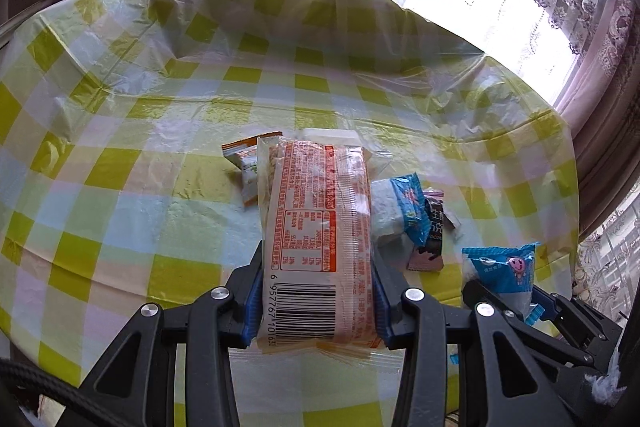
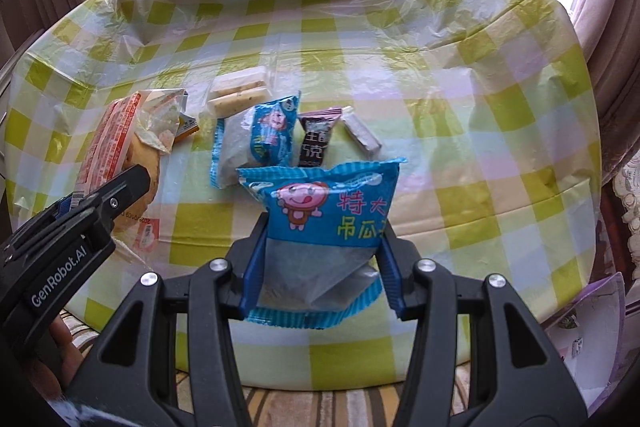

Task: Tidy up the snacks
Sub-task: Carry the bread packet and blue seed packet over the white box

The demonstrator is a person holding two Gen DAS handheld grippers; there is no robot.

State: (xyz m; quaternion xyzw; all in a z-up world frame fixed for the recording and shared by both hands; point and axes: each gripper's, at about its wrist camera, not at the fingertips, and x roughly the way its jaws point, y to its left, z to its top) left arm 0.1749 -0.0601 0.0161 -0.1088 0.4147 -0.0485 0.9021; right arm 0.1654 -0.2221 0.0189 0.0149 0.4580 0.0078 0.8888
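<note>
My left gripper [image 1: 318,287] is shut on a long orange-and-white biscuit pack [image 1: 316,227] and holds it above the table; the pack also shows in the right wrist view [image 2: 120,147]. My right gripper [image 2: 322,247] is shut on a blue snack packet with a pink cartoon face [image 2: 320,211], also seen in the left wrist view [image 1: 502,267]. On the cloth lie a second blue packet [image 2: 256,143], a dark brown packet [image 2: 314,143], a pale bar [image 2: 362,135], a clear pack of biscuits [image 2: 238,93] and a small orange-and-white packet [image 1: 244,167].
The table wears a green, yellow and white checked plastic cloth [image 2: 460,107], rumpled along the far edge. Curtains [image 1: 592,131] and bright windows stand behind and to the right. The other gripper's black body [image 2: 60,247] is at the lower left of the right wrist view.
</note>
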